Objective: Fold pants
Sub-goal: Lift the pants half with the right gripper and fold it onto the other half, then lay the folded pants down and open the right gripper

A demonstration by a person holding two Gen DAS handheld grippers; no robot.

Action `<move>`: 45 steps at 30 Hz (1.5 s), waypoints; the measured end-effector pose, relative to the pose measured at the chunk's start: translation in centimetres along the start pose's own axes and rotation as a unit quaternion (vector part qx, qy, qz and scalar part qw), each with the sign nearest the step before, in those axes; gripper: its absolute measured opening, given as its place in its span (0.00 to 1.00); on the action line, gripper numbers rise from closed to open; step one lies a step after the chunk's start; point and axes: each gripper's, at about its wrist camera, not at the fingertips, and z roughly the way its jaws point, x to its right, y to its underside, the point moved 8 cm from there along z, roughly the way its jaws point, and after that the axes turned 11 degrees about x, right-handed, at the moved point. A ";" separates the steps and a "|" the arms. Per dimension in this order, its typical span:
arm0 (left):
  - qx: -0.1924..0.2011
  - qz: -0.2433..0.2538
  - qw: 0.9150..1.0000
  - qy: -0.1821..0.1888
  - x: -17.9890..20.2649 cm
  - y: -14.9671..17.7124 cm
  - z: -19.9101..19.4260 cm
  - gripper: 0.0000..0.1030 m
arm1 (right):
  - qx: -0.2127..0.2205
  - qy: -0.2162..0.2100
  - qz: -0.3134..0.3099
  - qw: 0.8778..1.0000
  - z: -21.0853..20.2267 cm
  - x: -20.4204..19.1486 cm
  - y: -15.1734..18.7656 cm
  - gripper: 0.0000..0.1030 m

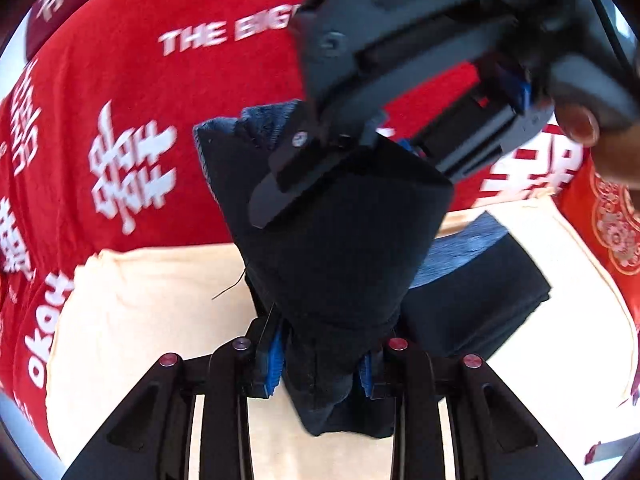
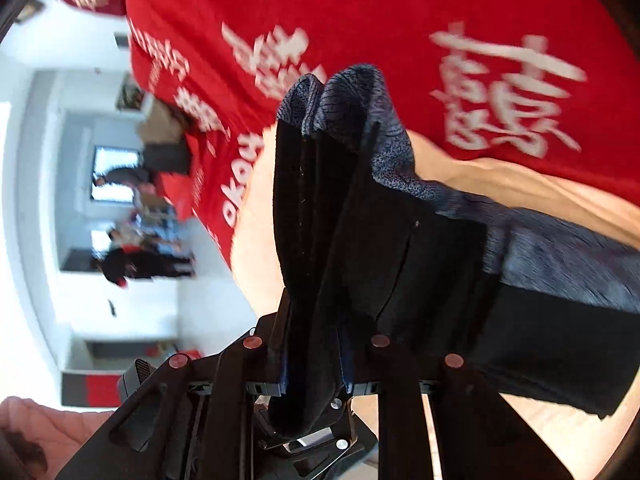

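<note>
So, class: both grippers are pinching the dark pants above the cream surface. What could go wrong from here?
1. The left gripper holds only a narrow bunch of the pants, so the cloth could slip out.
2. The right gripper clamps several layers, which may shift and skew the fold.
3. The grippers sit close together and might collide.

Busy indoor hall: red printed banners, people behind.
</note>
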 end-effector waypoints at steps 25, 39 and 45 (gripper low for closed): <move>-0.149 0.094 0.982 0.066 19.0 4.2 6.3 0.69 | 0.035 -0.006 0.207 0.978 -8.1 27.1 7.8 0.35; -0.233 -0.072 0.970 -0.021 11.2 6.2 10.6 0.89 | 0.053 0.117 0.138 0.982 -9.8 26.6 9.0 0.19; -0.245 -0.080 0.966 -0.023 11.9 6.2 10.1 0.89 | 0.070 0.195 0.079 0.975 -11.7 24.7 8.7 0.23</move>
